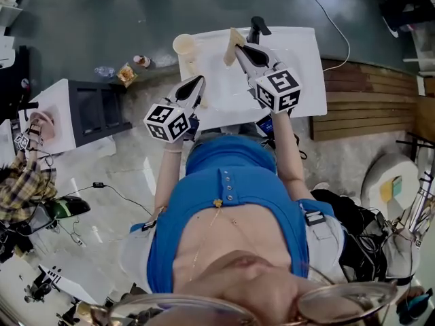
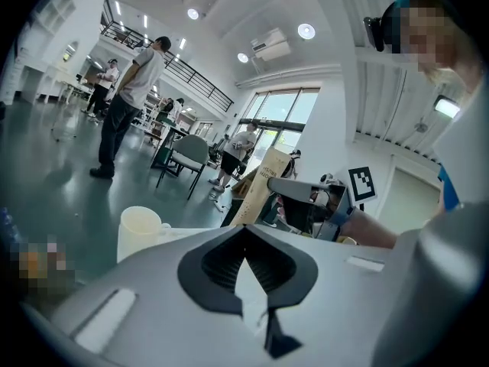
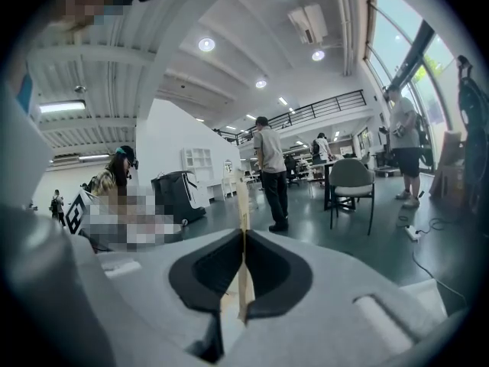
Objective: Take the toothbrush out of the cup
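Possibly the flat tan boxed toothbrush [image 1: 232, 45], pinched edgewise in the right gripper [image 1: 240, 49] fingers, could be twisted loose; the left gripper [image 1: 200, 81] fingers are closed, empty.

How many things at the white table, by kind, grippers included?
cup: 1
toothbrush pack: 1
black item: 1
grippers: 2 (left gripper, right gripper)
total: 5

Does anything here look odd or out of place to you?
Nothing spilled or knocked over: the cup stands upright on the table. One oddity: the right gripper is shut on a flat tan cardboard pack, tilted in the air, not a bare toothbrush. Small litter lies on the floor beside the table.
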`<act>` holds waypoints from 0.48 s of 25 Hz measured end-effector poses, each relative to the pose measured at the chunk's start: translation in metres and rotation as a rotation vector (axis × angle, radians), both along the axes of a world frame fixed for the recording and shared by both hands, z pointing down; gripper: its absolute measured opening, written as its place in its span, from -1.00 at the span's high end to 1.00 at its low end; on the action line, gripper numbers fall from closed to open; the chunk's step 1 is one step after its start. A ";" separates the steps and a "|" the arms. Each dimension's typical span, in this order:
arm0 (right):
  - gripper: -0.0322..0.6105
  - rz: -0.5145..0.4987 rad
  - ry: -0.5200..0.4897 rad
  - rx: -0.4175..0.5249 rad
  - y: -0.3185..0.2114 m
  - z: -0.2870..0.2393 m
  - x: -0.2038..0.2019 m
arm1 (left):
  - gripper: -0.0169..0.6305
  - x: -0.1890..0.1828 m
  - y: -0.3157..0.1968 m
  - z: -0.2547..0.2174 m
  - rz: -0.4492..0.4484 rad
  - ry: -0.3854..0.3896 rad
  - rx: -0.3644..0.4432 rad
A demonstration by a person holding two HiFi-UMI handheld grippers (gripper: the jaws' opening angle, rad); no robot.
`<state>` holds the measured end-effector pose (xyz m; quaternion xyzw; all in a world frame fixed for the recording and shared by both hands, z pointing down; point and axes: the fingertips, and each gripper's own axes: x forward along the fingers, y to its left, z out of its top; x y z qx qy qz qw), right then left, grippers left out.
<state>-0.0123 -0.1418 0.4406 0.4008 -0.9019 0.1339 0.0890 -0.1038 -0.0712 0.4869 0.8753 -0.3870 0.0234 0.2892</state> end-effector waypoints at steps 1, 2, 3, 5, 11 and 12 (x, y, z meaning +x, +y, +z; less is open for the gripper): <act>0.87 -0.004 -0.002 -0.006 0.001 0.001 0.005 | 0.94 0.006 0.000 0.000 -0.001 0.000 -0.001; 0.87 -0.007 -0.005 -0.012 0.002 0.002 0.010 | 0.94 0.011 0.000 0.000 -0.001 -0.001 -0.002; 0.87 -0.010 -0.008 -0.018 0.004 0.004 0.014 | 0.94 0.017 0.000 0.001 -0.002 -0.001 -0.003; 0.87 -0.019 -0.010 -0.030 0.006 0.008 0.024 | 0.94 0.028 -0.001 0.001 -0.001 -0.003 -0.004; 0.87 -0.025 -0.009 -0.064 0.012 0.016 0.058 | 0.94 0.060 -0.004 -0.001 0.005 -0.009 -0.002; 0.87 -0.023 -0.009 -0.070 0.013 0.017 0.064 | 0.94 0.065 -0.004 -0.001 0.007 -0.010 -0.002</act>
